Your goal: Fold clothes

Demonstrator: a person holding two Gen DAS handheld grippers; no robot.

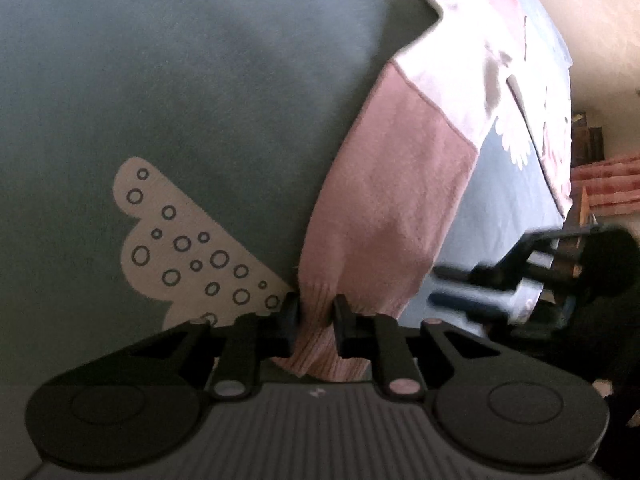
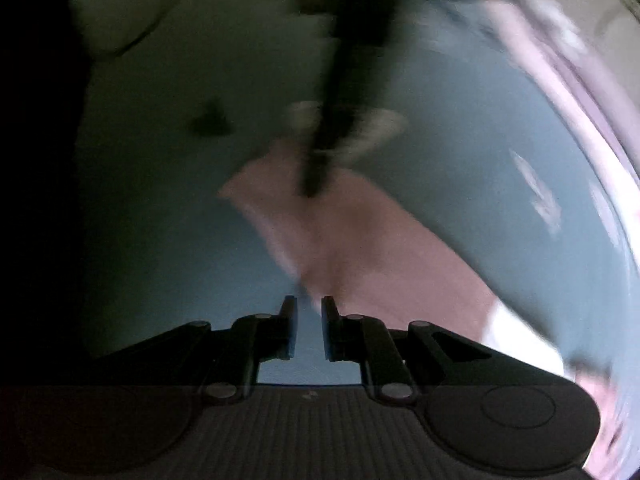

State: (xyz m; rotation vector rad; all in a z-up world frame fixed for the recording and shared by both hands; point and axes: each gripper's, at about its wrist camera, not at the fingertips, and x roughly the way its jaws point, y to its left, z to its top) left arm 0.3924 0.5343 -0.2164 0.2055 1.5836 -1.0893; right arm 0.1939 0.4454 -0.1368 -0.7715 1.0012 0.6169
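Observation:
A pink and white sweater (image 1: 448,80) lies on a grey-green bedspread (image 1: 160,80). Its dusty-pink sleeve (image 1: 384,208) runs down to my left gripper (image 1: 316,312), which is shut on the ribbed cuff (image 1: 320,356). In the blurred right wrist view the same sleeve (image 2: 360,240) stretches away from my right gripper (image 2: 309,312). Its jaws stand a narrow gap apart with nothing between them, just left of the sleeve's edge. The left gripper (image 2: 340,100) shows there as a dark blur holding the far end of the sleeve.
A beige butterfly-wing print with small rings (image 1: 192,248) marks the bedspread left of the cuff. The right gripper (image 1: 540,280) shows as a dark blur at the right of the left wrist view. A pale wall (image 1: 592,20) and furniture (image 1: 600,184) lie beyond the bed's right edge.

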